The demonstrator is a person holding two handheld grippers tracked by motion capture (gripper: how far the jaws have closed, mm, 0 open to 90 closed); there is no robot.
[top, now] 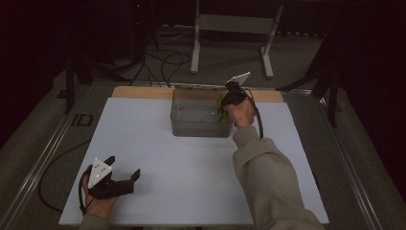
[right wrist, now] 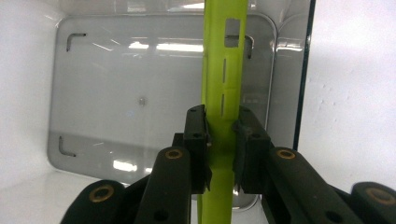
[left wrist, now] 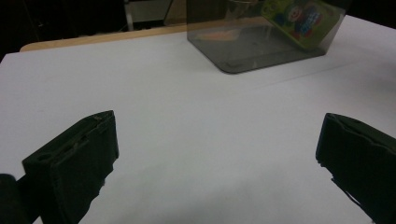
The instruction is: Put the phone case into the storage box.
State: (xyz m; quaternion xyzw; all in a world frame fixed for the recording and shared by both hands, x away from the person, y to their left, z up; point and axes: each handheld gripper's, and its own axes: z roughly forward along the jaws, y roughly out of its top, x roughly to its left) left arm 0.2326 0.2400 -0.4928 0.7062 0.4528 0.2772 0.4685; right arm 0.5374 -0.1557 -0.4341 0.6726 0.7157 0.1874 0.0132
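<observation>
The right tool [right wrist: 220, 140] pinches a green packet [right wrist: 223, 84] upright inside the clear bin [top: 191, 120] at the counter's [top: 167, 158] far side. The left tool [top: 117, 178] rests spread wide, well apart.

The place looks like a dim recording lab or studio rather than a home: a white worktop [top: 191, 182] sits on a metal-railed frame [top: 43, 158], black cables [top: 163, 62] trail over grey carpet, and a bare metal stand [top: 230, 28] waits behind.
</observation>
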